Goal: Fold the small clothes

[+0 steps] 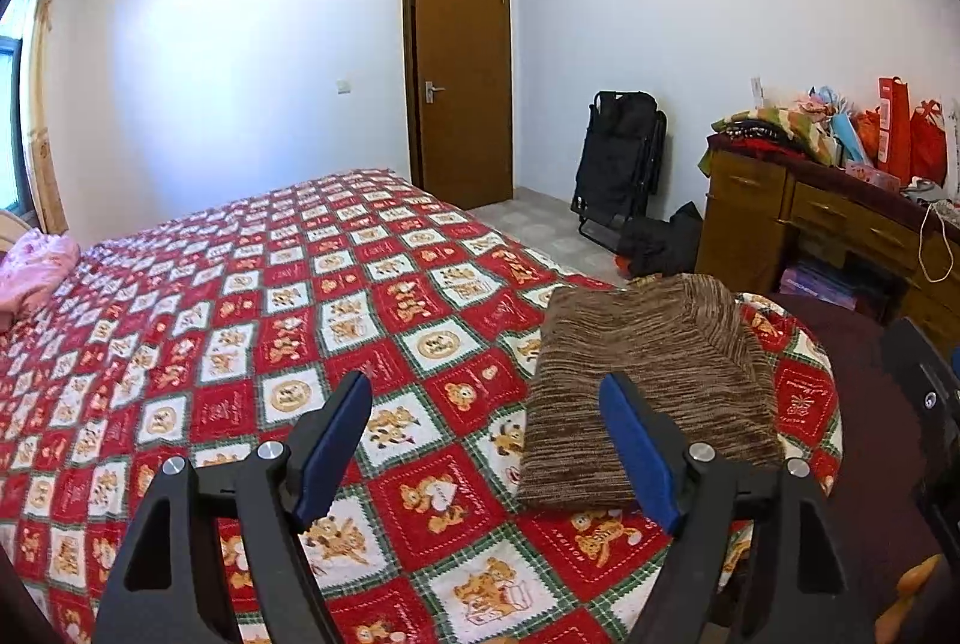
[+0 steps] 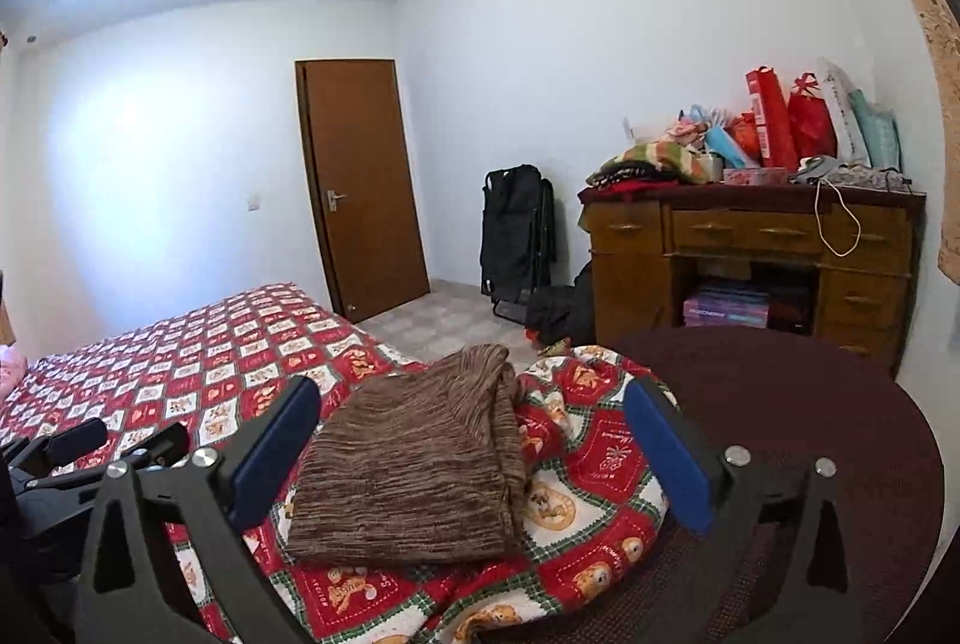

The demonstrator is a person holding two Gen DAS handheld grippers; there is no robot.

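Observation:
A brown striped knit garment (image 1: 654, 380) lies folded into a rectangle on the red bear-patterned bedspread (image 1: 252, 320), near the bed's right corner. It also shows in the right wrist view (image 2: 414, 458). My left gripper (image 1: 489, 449) is open and empty, held above the bedspread just left of the garment. My right gripper (image 2: 474, 455) is open and empty, its blue pads spread either side of the garment from above. The left gripper's black frame (image 2: 78, 446) shows at the left edge of the right wrist view.
A dark maroon surface (image 2: 810, 440) lies right of the bed corner. A wooden dresser (image 2: 750, 254) piled with bags and clothes stands at the right wall. A folded black chair (image 2: 516, 236) and a closed brown door (image 2: 360, 182) are beyond. Pink cloth (image 1: 36, 266) lies at the bed's far left.

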